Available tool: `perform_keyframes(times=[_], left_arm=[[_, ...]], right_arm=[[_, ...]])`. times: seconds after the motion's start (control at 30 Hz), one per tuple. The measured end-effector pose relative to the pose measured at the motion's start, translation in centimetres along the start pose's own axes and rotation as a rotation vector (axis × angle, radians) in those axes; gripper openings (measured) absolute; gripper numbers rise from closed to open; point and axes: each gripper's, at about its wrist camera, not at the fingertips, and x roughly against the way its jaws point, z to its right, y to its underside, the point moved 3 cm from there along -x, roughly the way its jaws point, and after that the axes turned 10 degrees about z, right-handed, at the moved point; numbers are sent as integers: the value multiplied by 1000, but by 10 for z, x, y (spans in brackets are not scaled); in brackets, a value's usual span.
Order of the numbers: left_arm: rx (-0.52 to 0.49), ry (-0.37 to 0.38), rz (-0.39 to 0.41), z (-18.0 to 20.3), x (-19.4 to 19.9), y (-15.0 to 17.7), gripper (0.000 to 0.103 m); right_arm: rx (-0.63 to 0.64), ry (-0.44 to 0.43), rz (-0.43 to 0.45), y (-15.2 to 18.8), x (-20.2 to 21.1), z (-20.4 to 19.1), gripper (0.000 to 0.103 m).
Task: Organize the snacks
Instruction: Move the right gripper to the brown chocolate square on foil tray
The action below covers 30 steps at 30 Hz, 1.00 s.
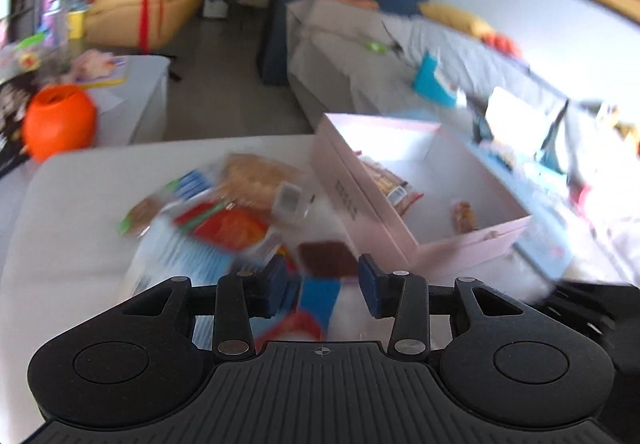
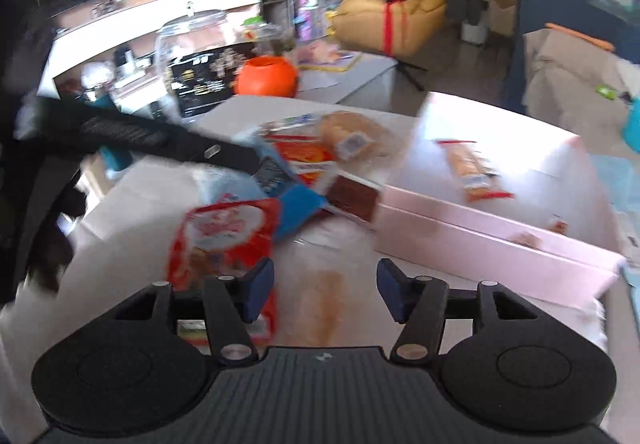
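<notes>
Pink box (image 2: 492, 232) at table's (image 1: 72, 204) right edge, blurred snack pile (image 1: 232, 216) beside it, both grippers' jaws seemingly open, empty.

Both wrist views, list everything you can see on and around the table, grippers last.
pink box: one, open, table's right side
wrapped snacks in box: a few, orange and brown
loose snack packets: a blurred pile, red, blue, brown, left of box
brown square packet: one, against box wall
orange pot: one, side table behind
yellow armchair: one, background
left gripper: open, over pile
right gripper: open, empty
</notes>
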Motion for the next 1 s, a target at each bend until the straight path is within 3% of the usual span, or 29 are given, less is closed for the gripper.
perform_keyframes(times=[0.1, 0.17, 0.3, 0.5, 0.7, 0.83, 1.0], left_arm=[[-69, 33, -84, 9, -49, -8, 44], [-112, 2, -144, 8, -77, -6, 43], [-157, -50, -150, 5, -98, -5, 38], [-135, -2, -168, 11, -65, 14, 35], [-132, 10, -177, 15, -30, 44, 34], [-74, -14, -183, 1, -10, 52, 33], [31, -52, -92, -17, 25, 50, 33]], right_arm=[[0, 22, 7, 10, 10, 8, 58], [-5, 31, 3, 16, 14, 12, 58], [-17, 61, -6, 27, 20, 22, 58], [-82, 69, -30, 35, 16, 37, 59], [-97, 10, -54, 36, 4, 21, 59], [-117, -66, -80, 35, 2, 9, 58], [-65, -32, -20, 15, -8, 0, 58]])
